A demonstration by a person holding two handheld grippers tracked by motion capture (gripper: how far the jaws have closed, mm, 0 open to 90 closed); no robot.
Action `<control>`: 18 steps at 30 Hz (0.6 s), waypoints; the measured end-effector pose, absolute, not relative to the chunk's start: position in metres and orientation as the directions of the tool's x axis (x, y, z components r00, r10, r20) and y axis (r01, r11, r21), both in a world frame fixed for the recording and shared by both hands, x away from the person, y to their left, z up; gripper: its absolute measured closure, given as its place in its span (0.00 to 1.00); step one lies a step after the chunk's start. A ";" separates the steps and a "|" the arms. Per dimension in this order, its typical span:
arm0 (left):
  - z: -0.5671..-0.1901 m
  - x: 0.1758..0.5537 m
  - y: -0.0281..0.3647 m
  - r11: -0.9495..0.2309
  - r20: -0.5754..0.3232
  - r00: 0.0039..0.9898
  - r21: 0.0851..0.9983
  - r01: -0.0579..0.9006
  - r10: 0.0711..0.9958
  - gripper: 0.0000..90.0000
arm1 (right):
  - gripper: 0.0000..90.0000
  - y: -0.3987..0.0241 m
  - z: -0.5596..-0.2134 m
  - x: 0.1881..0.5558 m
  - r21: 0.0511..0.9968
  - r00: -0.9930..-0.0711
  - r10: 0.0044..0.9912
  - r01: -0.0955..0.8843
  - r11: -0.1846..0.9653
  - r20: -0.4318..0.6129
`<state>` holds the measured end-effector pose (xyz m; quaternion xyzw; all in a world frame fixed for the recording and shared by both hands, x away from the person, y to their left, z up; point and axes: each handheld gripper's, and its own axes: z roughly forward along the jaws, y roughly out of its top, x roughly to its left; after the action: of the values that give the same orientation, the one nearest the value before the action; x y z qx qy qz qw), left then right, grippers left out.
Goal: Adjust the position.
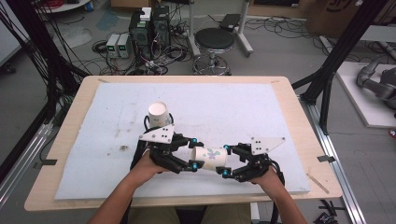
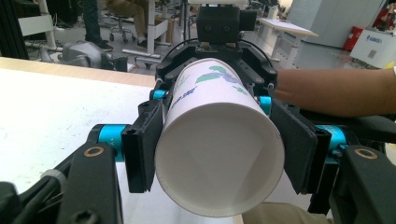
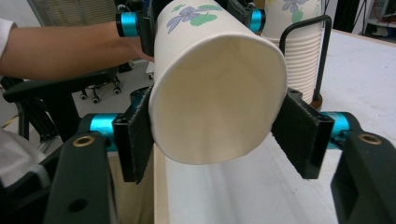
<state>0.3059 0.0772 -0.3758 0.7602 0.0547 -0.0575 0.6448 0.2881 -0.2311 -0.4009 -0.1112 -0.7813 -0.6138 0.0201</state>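
Paper cup [image 1: 211,158] clamped between both hand-held grippers, its base hidden

Both grippers are black with blue joints, brass-ringed screw holes, black padded fingers [image 2: 142,149] and grey three-cornered top plates.

Readable text: none for certain

Blue lettering is showing on the paper cup [image 2: 219,140] beside its floral print, too blurred for reading.

Two hand-held grippers [image 1: 192,158] [image 1: 227,161], one held paper cup [image 1: 211,158], one cup stack [image 1: 159,115]
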 end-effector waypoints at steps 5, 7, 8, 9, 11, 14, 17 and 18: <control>-0.377 0.306 0.076 -0.184 -0.182 0.982 0.965 0.188 0.049 0.21 | 0.41 -0.233 -0.396 0.289 0.939 -0.967 0.150 0.240 0.246 0.208; -0.377 0.305 0.075 -0.211 -0.197 0.977 0.955 0.209 0.078 0.17 | 0.41 -0.234 -0.395 0.289 0.938 -0.966 0.150 0.242 0.250 0.209; -0.377 0.305 0.075 -0.225 -0.188 0.979 0.953 0.202 0.084 0.17 | 0.41 -0.236 -0.392 0.289 0.932 -0.965 0.162 0.245 0.266 0.208; -0.376 0.304 0.076 -0.230 -0.189 0.979 0.952 0.203 0.082 0.16 | 0.41 -0.237 -0.391 0.289 0.929 -0.964 0.170 0.246 0.277 0.204; -0.375 0.303 0.076 -0.234 -0.186 0.979 0.951 0.201 0.086 0.16 | 0.41 -0.238 -0.388 0.290 0.926 -0.964 0.176 0.243 0.288 0.199; -0.372 0.303 0.078 -0.249 -0.177 0.979 0.949 0.196 0.098 0.16 | 0.41 -0.239 -0.386 0.291 0.920 -0.963 0.184 0.245 0.307 0.196; -0.367 0.303 0.081 -0.269 -0.161 0.979 0.944 0.190 0.125 0.16 | 0.40 -0.238 -0.380 0.291 0.902 -0.965 0.202 0.231 0.366 0.165; -0.366 0.303 0.082 -0.281 -0.155 0.979 0.941 0.187 0.131 0.16 | 0.40 -0.238 -0.380 0.291 0.902 -0.965 0.202 0.231 0.366 0.165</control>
<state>0.3029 0.0819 -0.3660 0.7999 0.0991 -0.0237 0.5914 0.2909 -0.2384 -0.3799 -0.1309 -0.8263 -0.5477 0.0134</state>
